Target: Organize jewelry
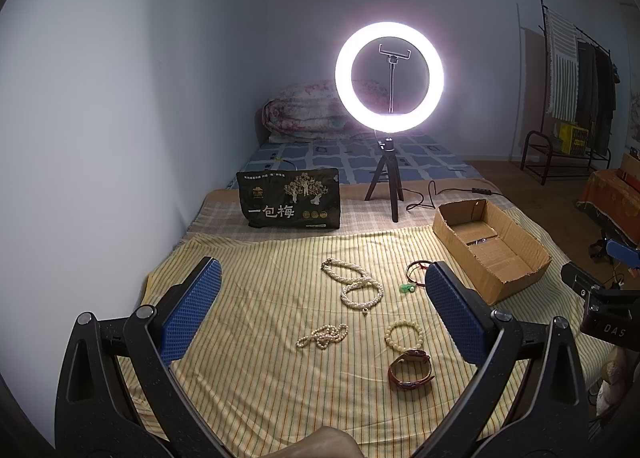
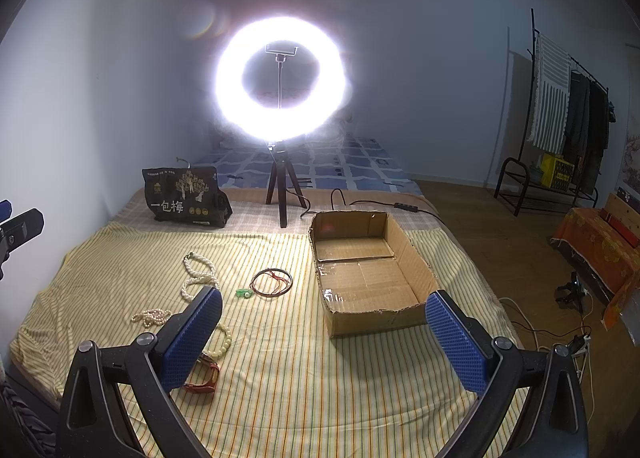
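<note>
Left tool (image 1: 322,308): jaws spread wide, nothing between them, held above the striped sheet (image 1: 256,378) on the bed. Right tool (image 2: 324,322): jaws likewise spread wide and empty, held above the same sheet, in front of the box (image 2: 416,258).

Jewelry lies loose on the sheet, none in the box. From the left wrist view: a pearl necklace (image 1: 345,271) lies farthest back, with a coiled pearl strand (image 1: 362,294) touching its near end. A smaller pearl string (image 1: 322,335) lies nearer, apart from both. A bead bracelet (image 1: 404,334) lies to its right, just behind a brown watch (image 1: 411,369). A thin bangle (image 1: 416,272) with red thread lies beside a small green piece (image 1: 407,289); the tool's right finger partly hides the bangle.

The box is open-topped cardboard, to the right of the jewelry, its floor bare. From the right wrist view the bangle (image 2: 272,283) lies between the pearls and the box, touching neither.

Behind: a lit ring light (image 1: 389,76) on a tripod and a dark bag (image 1: 290,200), both upright on the bed. A clothes rack (image 1: 576,98) stands by the far right wall.
</note>
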{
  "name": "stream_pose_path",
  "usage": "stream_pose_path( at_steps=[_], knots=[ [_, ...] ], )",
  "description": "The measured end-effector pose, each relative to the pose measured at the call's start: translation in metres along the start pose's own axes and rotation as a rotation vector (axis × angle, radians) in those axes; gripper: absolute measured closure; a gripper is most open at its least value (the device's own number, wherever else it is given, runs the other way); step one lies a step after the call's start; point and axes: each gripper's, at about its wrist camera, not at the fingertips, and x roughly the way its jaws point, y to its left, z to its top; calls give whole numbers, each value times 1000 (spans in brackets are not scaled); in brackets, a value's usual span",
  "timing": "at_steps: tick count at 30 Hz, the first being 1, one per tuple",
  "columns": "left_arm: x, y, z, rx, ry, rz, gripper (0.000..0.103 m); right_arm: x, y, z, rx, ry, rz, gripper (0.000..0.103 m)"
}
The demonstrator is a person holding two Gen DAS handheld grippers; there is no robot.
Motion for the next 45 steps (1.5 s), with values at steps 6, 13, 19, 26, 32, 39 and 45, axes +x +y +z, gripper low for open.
stream_pose_path(
  at_steps=[6, 13, 19, 26, 32, 39, 45],
  knots=[
    [-1, -2, 0, 1, 1, 0, 0, 1, 1, 1, -4, 9, 4, 0],
    [3, -2, -5, -7, 29, -9, 0, 3, 3, 1, -12, 22, 9, 0],
    [9, 5, -6, -13, 57, -7, 0, 10, 8, -3, -24, 53, 30, 0],
    [36, 23, -8, -24, 176, -10, 0, 36, 27, -10, -105, 170, 108, 0],
    [63, 39, -8, 4, 268, 2, 0, 75, 46, -20, -169, 324, 167, 0],
    [104, 61, -17, -17, 392, -5, 0, 104, 60, -28, -191, 442, 232, 0],
    [134, 71, -28, -32, 472, -2, 0, 138, 52, -35, -144, 574, 200, 0]
  ],
)
